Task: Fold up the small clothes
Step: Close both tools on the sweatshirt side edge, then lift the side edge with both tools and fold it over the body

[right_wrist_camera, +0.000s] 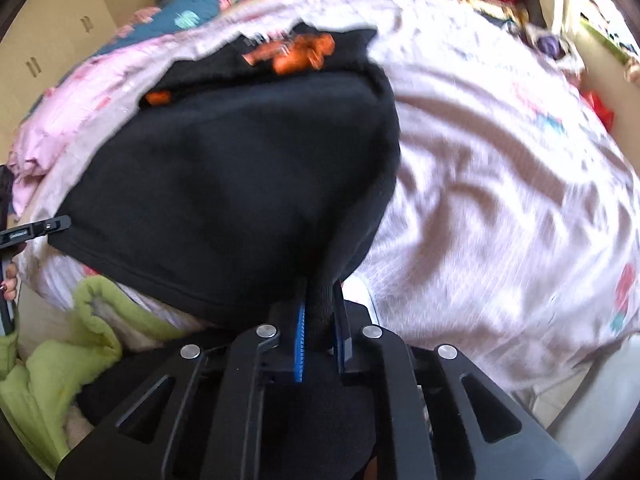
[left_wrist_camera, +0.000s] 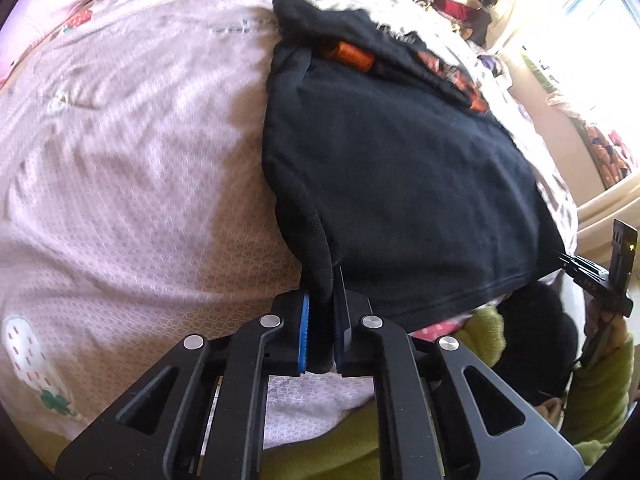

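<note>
Black fabric fills the gap of the left tongs (left_wrist_camera: 322, 320), whose blue-lined fingers (left_wrist_camera: 305, 332) pinch one near corner of a black shirt (left_wrist_camera: 392, 184). On the other side, the right tongs (right_wrist_camera: 320, 326) pinch the opposite near corner of the same shirt. It lies spread on a bed under a pale pink quilt (left_wrist_camera: 132, 168), orange print (right_wrist_camera: 296, 54) at its far end. A green sleeve (left_wrist_camera: 600, 400) shows nearby.
</note>
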Demonstrator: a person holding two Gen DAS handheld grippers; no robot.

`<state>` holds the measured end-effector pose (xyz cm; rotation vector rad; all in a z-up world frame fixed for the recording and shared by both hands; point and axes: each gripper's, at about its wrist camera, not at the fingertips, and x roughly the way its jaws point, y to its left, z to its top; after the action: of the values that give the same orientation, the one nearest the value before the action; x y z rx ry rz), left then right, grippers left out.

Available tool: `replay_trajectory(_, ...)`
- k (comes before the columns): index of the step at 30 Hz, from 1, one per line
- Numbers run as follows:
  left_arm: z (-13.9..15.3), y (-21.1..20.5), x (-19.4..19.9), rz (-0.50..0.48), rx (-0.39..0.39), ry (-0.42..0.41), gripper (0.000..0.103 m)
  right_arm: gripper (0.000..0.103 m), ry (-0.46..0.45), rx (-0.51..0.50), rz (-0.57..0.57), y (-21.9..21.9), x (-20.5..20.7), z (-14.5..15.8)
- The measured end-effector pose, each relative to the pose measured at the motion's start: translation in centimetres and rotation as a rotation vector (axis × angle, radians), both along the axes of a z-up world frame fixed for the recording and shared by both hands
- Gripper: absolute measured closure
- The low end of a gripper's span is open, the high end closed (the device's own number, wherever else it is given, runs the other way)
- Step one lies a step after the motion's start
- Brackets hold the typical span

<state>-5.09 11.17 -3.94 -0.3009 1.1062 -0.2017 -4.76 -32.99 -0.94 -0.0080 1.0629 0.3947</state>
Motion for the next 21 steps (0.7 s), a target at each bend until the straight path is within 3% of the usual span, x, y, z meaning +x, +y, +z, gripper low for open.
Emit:
replay_trajectory(11, 6.7, 1.7, 1.7, 0.037, -0.049, -0.193, 0.101, 0.095, -0.252, 0.114, -0.013, -0.6, 1.2, 8.7)
replay_trajectory(21, 10.5, 3.4, 5.1, 0.083, -0.072, -0.338, 0.101, 0.095, -0.358, 0.165, -0.113, -1.9, 4.9, 12.6)
